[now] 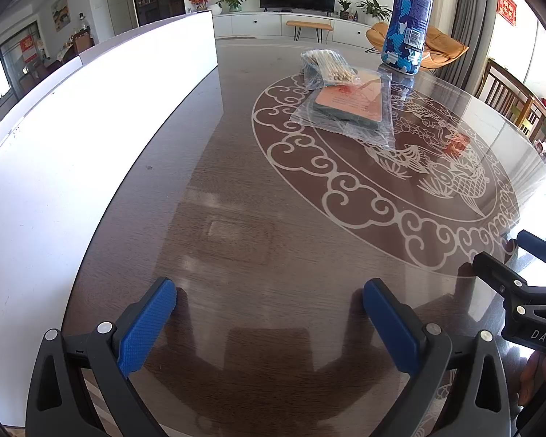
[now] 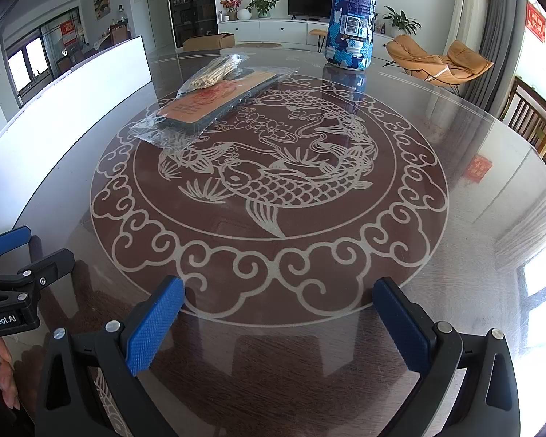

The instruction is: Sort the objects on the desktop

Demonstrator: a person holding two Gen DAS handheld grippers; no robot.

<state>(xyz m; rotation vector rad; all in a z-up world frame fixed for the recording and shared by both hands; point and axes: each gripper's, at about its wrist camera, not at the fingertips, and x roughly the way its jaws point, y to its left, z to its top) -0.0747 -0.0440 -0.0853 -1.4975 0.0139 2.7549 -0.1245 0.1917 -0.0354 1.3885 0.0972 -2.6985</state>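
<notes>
A tall blue camouflage-print bottle [image 1: 409,18] [image 2: 351,18] stands upright at the far side of the glass-topped table [image 1: 236,200] [image 2: 473,255]. Nearer and to its left lies a flat dark packet with an orange label in clear plastic [image 1: 349,105] [image 2: 214,105]. A clear bag of thin sticks [image 1: 327,65] [image 2: 214,71] rests against the packet's far end. My left gripper [image 1: 269,291] [image 2: 36,247] hovers open over the near table, holding nothing. My right gripper [image 2: 278,291] [image 1: 506,249] is beside it, also open and empty, well short of the objects.
A long white panel [image 1: 91,127] [image 2: 72,102] runs along the table's left side. Wooden chairs [image 1: 513,98] [image 2: 535,120] stand at the right edge. Orange lounge chairs [image 2: 436,58] and a cardboard box [image 2: 209,40] sit on the floor beyond. A hand [image 2: 3,371] grips the left tool.
</notes>
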